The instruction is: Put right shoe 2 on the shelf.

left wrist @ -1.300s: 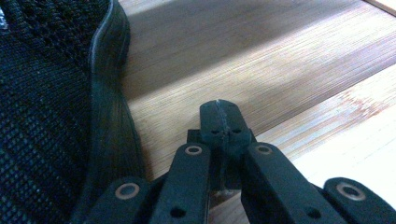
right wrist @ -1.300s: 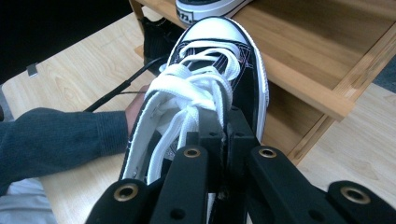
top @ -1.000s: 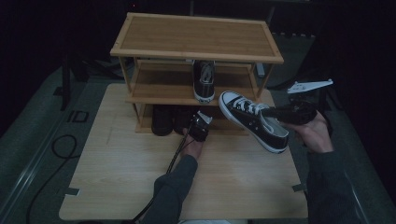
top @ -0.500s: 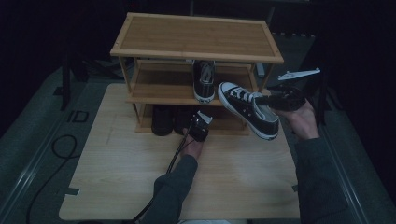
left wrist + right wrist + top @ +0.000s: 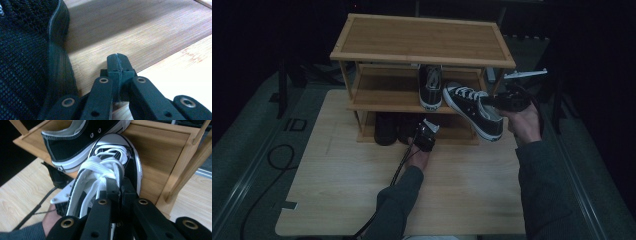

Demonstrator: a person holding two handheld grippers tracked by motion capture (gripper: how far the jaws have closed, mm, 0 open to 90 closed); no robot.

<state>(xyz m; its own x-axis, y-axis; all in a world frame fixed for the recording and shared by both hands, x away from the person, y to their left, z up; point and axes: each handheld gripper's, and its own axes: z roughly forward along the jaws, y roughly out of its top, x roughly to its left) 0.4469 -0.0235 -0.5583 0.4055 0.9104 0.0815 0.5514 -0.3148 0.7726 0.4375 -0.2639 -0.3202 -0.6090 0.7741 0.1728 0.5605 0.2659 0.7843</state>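
Black sneaker (image 5: 105, 177) pinched in right gripper (image 5: 119, 185) jaws, toe over shelf (image 5: 160, 150)

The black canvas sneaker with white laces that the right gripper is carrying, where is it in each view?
High view: black canvas sneaker with white laces right of centre, toe toward the wooden shoe rack.
Left gripper view: another shoe, a black mesh shoe, at left.
Right gripper view: centre, clamped in the right gripper.
Shared landmark: the rack's middle shelf.

middle shelf: sneaker (image 5: 430, 86) | bottom shelf: dark shoes (image 5: 387, 128) | floor: cable (image 5: 274, 156)
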